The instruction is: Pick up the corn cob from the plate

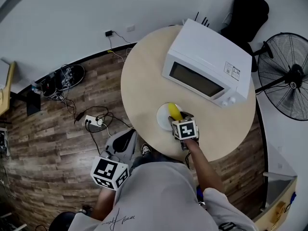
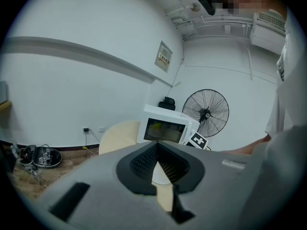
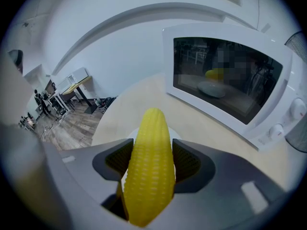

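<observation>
A yellow corn cob (image 1: pixel 174 112) lies over a white plate (image 1: pixel 162 115) near the front edge of the round beige table (image 1: pixel 144 81). My right gripper (image 1: pixel 176 120) is shut on the cob. In the right gripper view the corn cob (image 3: pixel 151 162) stands lengthwise between both pads, its tip pointing away past the right gripper (image 3: pixel 152 152). Whether it has left the plate I cannot tell. My left gripper (image 1: pixel 126 139) hangs low off the table's left front edge, beside my body. In its own view the left gripper (image 2: pixel 156 147) is shut on nothing, and the plate (image 2: pixel 161 175) shows beyond it.
A white microwave (image 1: pixel 207 64) with its door closed stands on the table just behind the plate. A black pedestal fan (image 1: pixel 286 76) is at the right. A power strip and cables (image 1: pixel 94 121) lie on the wood floor at the left. A black bag (image 1: pixel 245 13) sits behind the table.
</observation>
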`<state>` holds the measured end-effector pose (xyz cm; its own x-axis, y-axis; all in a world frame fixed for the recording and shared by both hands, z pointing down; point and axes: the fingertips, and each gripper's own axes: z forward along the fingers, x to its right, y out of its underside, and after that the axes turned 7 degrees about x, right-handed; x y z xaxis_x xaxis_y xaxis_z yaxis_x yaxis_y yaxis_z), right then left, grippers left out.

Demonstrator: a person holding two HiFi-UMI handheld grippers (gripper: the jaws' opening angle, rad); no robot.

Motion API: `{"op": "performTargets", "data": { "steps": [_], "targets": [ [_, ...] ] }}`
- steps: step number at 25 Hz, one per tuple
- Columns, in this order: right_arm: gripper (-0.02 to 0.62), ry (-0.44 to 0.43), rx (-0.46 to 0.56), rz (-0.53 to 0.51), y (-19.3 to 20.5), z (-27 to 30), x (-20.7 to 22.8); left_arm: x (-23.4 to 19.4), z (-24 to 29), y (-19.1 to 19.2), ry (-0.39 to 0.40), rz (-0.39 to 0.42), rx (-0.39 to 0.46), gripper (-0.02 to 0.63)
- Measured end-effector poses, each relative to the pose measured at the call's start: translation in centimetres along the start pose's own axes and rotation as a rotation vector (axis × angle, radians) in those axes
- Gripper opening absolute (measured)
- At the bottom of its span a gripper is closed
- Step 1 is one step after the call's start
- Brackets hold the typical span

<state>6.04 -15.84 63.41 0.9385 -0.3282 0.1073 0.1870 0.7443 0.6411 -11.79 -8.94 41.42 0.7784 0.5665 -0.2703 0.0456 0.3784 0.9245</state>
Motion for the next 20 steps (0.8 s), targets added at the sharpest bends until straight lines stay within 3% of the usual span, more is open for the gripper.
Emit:
{"op": "performTargets", "data": {
  "steps": [20],
  "targets": [
    [0.268,-0.025,0.149,0.034,-3.9,-4.1,-1.2,-0.8,-0.2,-0.6,-0.002,0.010,0.014,-0.003]
  ]
}}
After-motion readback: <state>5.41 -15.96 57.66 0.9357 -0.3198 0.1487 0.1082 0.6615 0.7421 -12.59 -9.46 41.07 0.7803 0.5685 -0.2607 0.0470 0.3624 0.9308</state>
